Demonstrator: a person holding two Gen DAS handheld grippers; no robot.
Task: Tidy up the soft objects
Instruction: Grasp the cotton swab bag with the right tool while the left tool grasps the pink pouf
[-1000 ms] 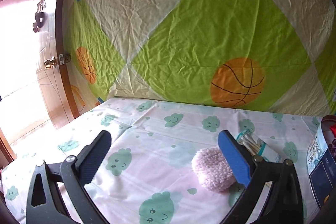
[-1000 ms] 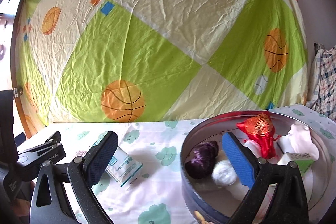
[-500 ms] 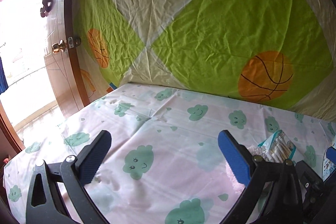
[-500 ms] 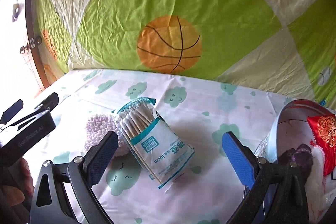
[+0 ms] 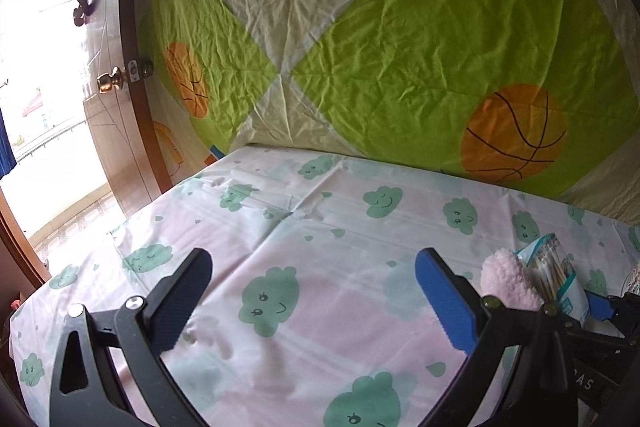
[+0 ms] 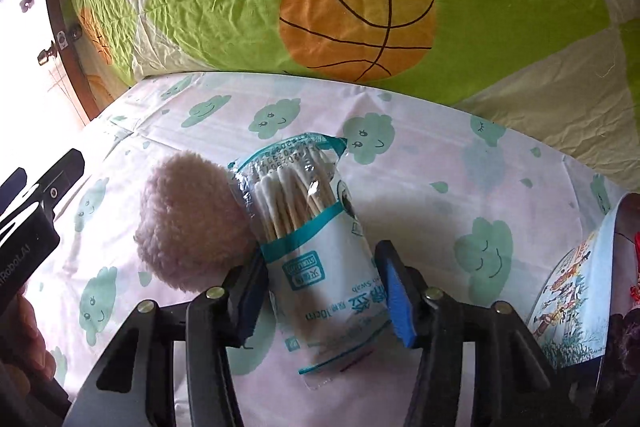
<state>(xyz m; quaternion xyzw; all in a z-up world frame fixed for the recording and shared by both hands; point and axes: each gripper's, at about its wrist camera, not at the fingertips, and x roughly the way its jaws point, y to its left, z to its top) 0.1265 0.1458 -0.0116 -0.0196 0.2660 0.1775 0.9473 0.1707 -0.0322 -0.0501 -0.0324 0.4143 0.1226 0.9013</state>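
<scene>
The right gripper (image 6: 322, 291) straddles a bag of cotton swabs (image 6: 308, 239) on a cloud-print tablecloth (image 6: 420, 163), one finger on each side of the pack's lower half. The jaws stand narrowed around the bag; whether the pads already press the plastic or sit just beside it cannot be told from this view. A fluffy pink puff (image 6: 192, 223) lies touching the bag's left side, just ahead of the left finger (image 6: 248, 303). At the far right of the gripper, the printed wall of a round tin (image 6: 576, 291) shows, with red and purple items barely visible inside.

The left gripper (image 5: 316, 303) hovers with its fingers spread wide and nothing between them, over bare cloth. From its camera the puff (image 5: 508, 287) and the swab bag (image 5: 560, 279) sit off to its right, beyond the blue finger (image 5: 444, 303).

The risks appear plain. The bag is slick, loose plastic, and a pinch low on its nearly empty end could let the weight of the swabs swing or slip out on the lift. The left finger, set close to the puff, could catch its fibres and drag it along. The thin tablecloth could also bunch under the fingertips if they close too low.
</scene>
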